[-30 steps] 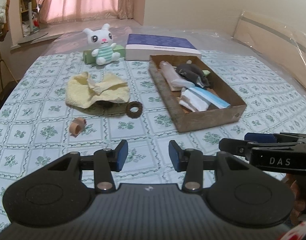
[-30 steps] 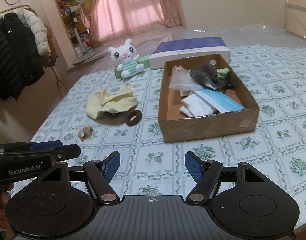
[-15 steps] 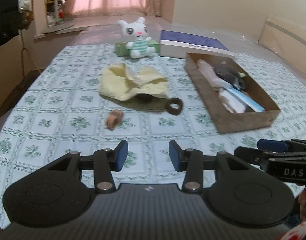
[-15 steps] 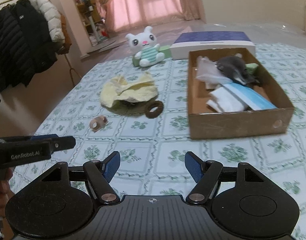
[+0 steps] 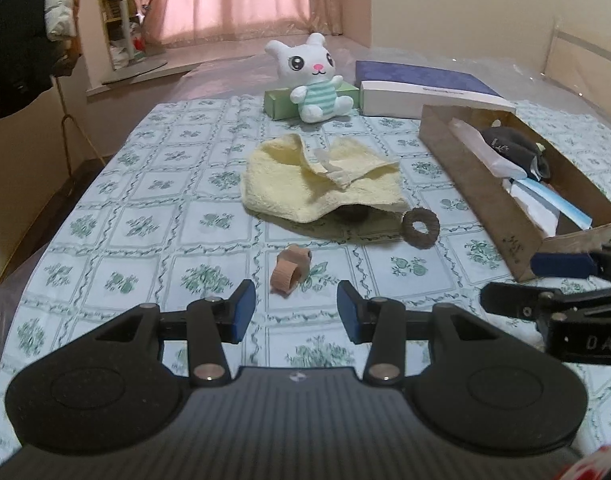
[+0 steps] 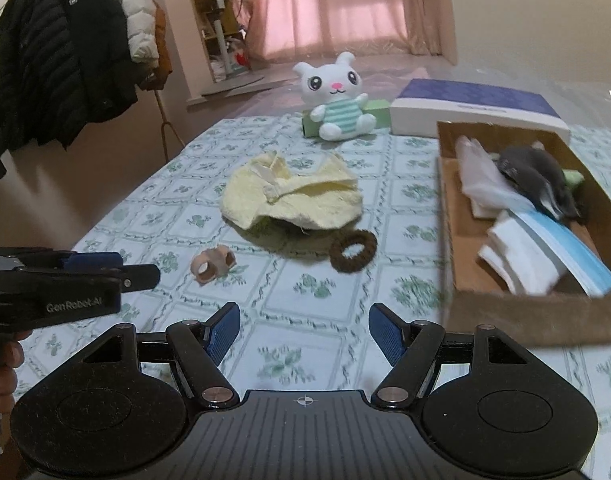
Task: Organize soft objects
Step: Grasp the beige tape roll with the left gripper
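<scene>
A yellow towel (image 5: 325, 178) lies crumpled mid-table; it also shows in the right wrist view (image 6: 293, 198). A brown hair tie (image 5: 421, 227) (image 6: 353, 251) lies at its right edge. A small beige band (image 5: 290, 272) (image 6: 212, 266) lies nearer, just ahead of my left gripper (image 5: 292, 312), which is open and empty. My right gripper (image 6: 303, 334) is open and empty, left of the cardboard box (image 6: 449, 216). The box (image 5: 465, 178) holds cloths and a blue mask. A white plush bunny (image 5: 311, 78) (image 6: 339, 98) sits at the back.
A green box (image 5: 279, 102) and a purple-and-white box (image 5: 425, 88) stand behind the bunny. The table has a floral cloth (image 5: 165, 208). Jackets hang on a rack (image 6: 65, 60) to the left. Each gripper shows at the edge of the other's view.
Both grippers have swung left and moved closer to the table's middle. The beige band now lies just ahead of my left gripper. Nothing was grasped.
</scene>
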